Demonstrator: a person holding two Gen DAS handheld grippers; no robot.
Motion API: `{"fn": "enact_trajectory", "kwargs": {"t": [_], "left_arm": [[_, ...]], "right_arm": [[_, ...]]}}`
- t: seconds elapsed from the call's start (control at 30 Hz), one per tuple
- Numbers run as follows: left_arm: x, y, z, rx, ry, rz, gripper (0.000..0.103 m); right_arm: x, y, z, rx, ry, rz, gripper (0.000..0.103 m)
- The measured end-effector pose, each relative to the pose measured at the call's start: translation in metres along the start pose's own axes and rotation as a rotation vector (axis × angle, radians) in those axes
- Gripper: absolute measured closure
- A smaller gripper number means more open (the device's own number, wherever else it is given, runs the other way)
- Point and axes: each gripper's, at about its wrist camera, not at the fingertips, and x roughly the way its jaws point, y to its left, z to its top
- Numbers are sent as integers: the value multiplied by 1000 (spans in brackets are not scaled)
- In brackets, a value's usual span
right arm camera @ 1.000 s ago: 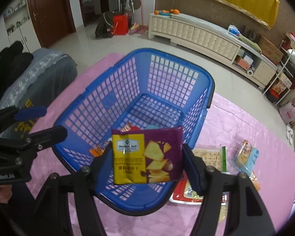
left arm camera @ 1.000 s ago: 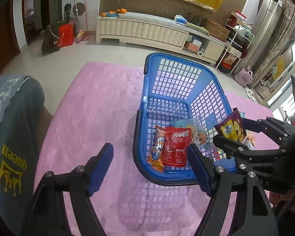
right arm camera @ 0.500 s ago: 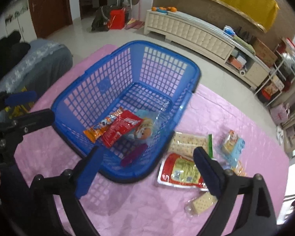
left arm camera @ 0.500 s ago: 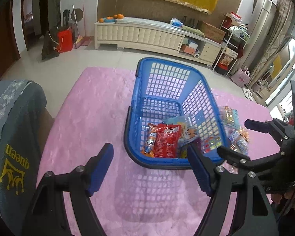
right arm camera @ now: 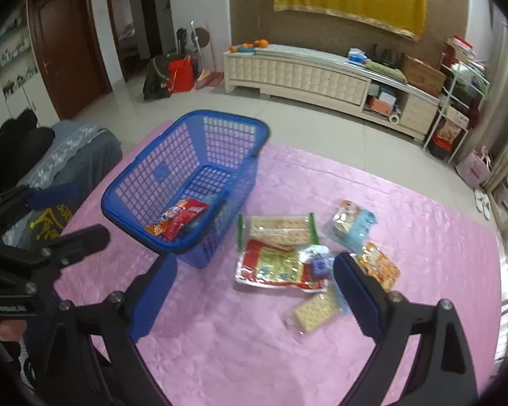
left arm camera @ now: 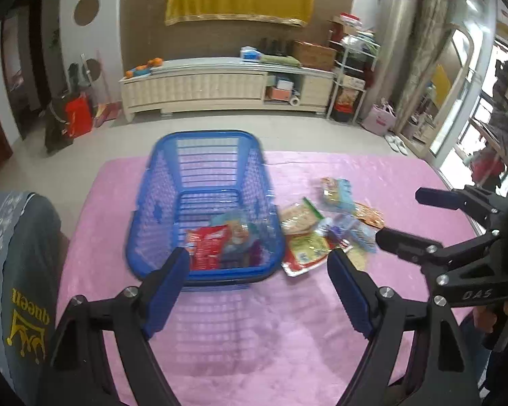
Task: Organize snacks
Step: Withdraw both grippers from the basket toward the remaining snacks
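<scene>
a blue plastic lattice basket point(right arm camera: 186, 182) is seen on the pink fuzzy mat point(right arm camera: 254, 338), with a red snack packet point(right arm camera: 183, 218) lying inside. several flat snack packets point(right arm camera: 281, 264) are scattered on the mat just beside the basket. the right tool point(right arm camera: 254, 291) and the left tool point(left arm camera: 259, 284) are held wide, their jaws just opened further, nothing between them.

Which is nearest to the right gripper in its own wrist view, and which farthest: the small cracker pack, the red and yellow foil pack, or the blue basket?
From the open right gripper:
1. Small cracker pack, on the pink mat just inside its right-hand finger.
2. Red and yellow foil pack, beyond it, mid-mat.
3. Blue basket, farthest, up and to the left.
</scene>
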Motion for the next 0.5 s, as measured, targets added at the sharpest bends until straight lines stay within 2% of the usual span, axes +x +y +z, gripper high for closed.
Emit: {"fn": "enact_trajectory", "kwargs": {"t": [0.27, 0.5], "left_arm": [[26, -68, 0, 89, 42, -58, 21], [57, -103, -5, 130, 78, -91, 21]], "right_arm": [[-19, -57, -27, 90, -9, -31, 8], [-13, -102, -56, 159, 14, -55, 8]]}}
